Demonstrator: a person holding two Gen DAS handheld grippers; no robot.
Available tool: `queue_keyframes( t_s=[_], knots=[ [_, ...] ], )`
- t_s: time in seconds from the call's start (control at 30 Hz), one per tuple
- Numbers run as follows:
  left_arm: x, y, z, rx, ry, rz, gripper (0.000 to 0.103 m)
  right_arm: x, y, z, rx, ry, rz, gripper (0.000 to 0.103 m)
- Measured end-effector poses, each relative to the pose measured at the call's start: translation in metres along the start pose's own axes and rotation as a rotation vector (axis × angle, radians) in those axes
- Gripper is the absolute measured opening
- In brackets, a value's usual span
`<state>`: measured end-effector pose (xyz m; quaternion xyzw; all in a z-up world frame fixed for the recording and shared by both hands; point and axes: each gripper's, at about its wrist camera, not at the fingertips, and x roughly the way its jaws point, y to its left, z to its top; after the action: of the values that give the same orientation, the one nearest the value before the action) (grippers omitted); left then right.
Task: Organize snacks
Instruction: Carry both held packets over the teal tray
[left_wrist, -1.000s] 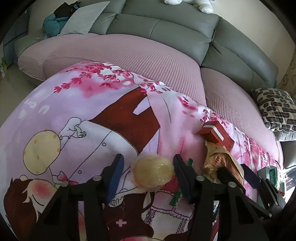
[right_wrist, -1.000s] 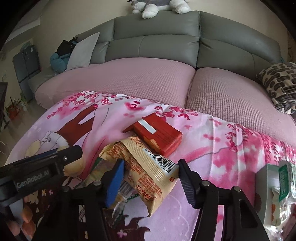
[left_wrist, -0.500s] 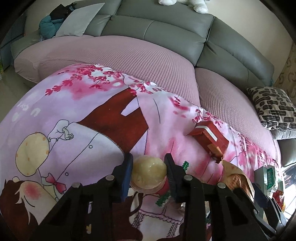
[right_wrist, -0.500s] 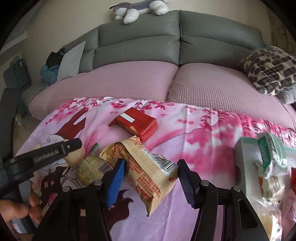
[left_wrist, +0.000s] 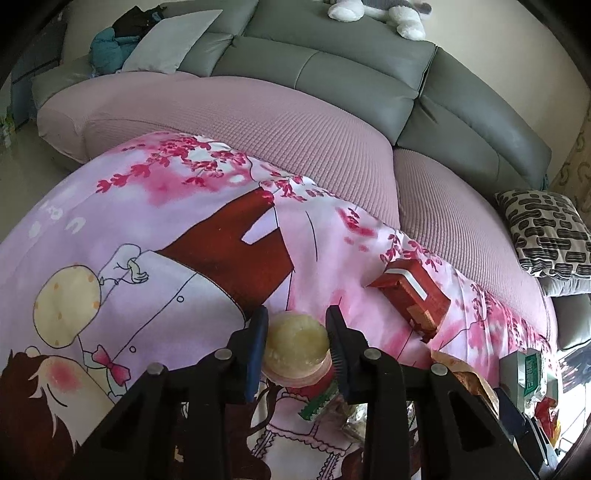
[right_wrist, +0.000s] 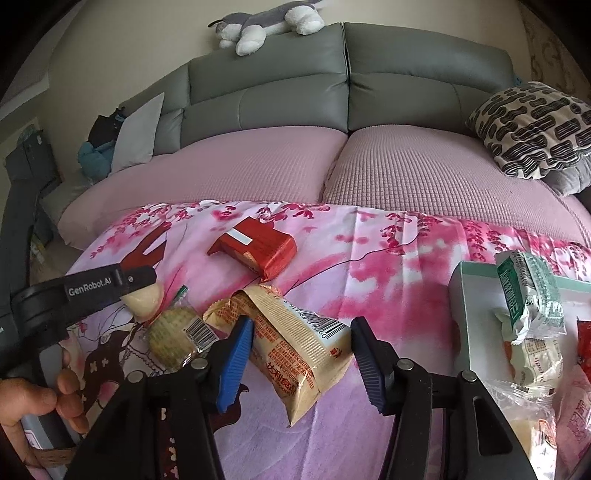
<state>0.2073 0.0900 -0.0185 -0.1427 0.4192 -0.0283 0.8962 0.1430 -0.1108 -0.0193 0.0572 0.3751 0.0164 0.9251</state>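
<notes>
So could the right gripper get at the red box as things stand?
Probably not directly. The right gripper is closing around the tan snack bag, and the red box lies past that bag on the cloth, uncovered. It would have to drop the bag first.

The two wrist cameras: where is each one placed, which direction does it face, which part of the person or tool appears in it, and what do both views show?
Left wrist: on the left gripper, looking down over the cartoon cloth toward the grey sofa; its jaws clamp a round pastry.
Right wrist: on the right gripper, facing the sofa; closing jaws flank a beige snack bag, not yet pressing; the left gripper and a hand show.
Shared: red packet, pastry, plush toy, patterned cushion.
</notes>
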Motion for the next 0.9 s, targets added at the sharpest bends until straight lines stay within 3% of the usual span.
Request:
queue_keyframes(
  t_s=[0.6, 0.9],
  knots=[
    [-0.016, -0.021, 0.004, 0.052, -0.047, 0.008, 0.033, -0.007, -0.013, 0.002, 0.044, -0.017, 0.040, 0.049],
    [-0.033, -0.029, 0.008, 0.070, -0.095, 0.000, 0.033, -0.030, -0.019, 0.011, 0.057, -0.079, 0.038, 0.049]
  ],
)
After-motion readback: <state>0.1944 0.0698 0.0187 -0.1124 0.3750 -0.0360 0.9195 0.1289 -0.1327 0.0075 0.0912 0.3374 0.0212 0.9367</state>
